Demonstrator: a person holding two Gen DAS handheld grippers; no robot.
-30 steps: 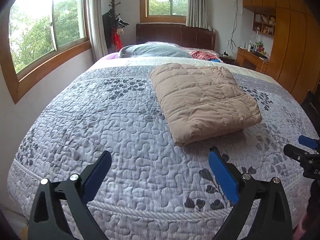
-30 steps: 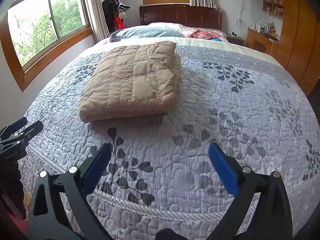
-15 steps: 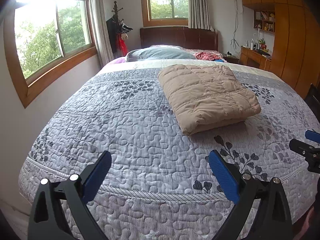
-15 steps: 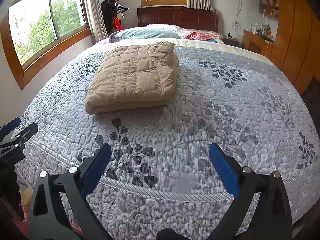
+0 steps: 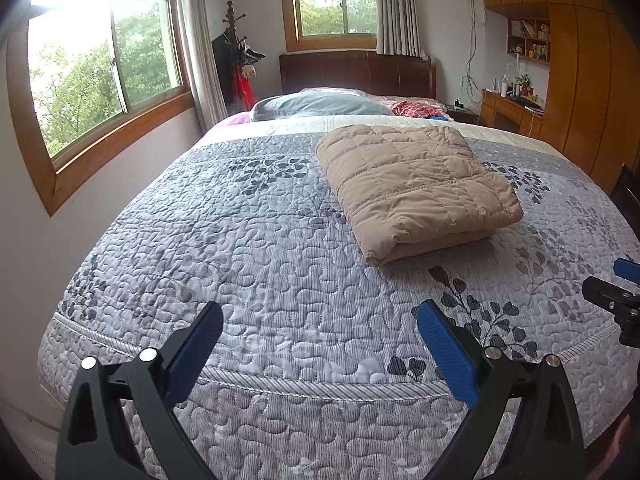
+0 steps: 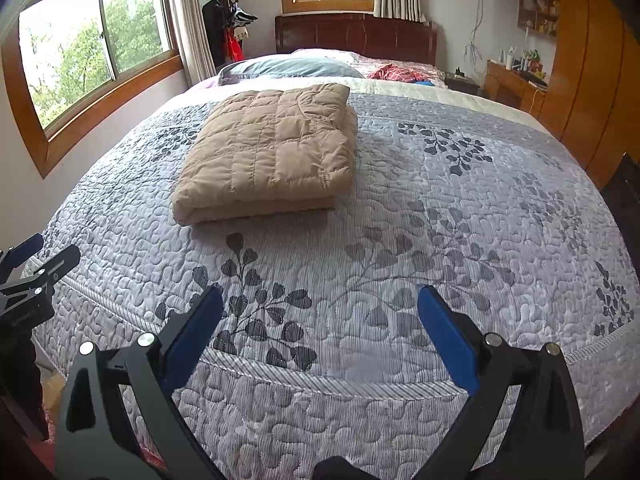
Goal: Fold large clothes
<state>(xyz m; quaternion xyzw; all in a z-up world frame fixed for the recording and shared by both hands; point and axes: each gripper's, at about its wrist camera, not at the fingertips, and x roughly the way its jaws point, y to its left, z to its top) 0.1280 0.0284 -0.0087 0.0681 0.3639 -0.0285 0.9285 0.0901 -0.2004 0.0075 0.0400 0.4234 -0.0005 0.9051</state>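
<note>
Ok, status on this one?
Left gripper open, empty. Right gripper open, empty. Tan quilted jacket folded on bedspread. Nothing in the way.

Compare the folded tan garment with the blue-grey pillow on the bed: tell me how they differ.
The folded tan garment is a square-quilted, flat-stacked bundle; the blue-grey pillow is smooth and softly domed. The garment lies mid-bed on the patterned grey quilt; the pillow sits far back by the headboard. The garment looks larger, though it is also nearer. Both rest untouched: the left hand-held gripper and right hand-held gripper are open and empty.

Bare quilt (image 5: 260, 248) all around the folded jacket (image 5: 412, 188).
</note>
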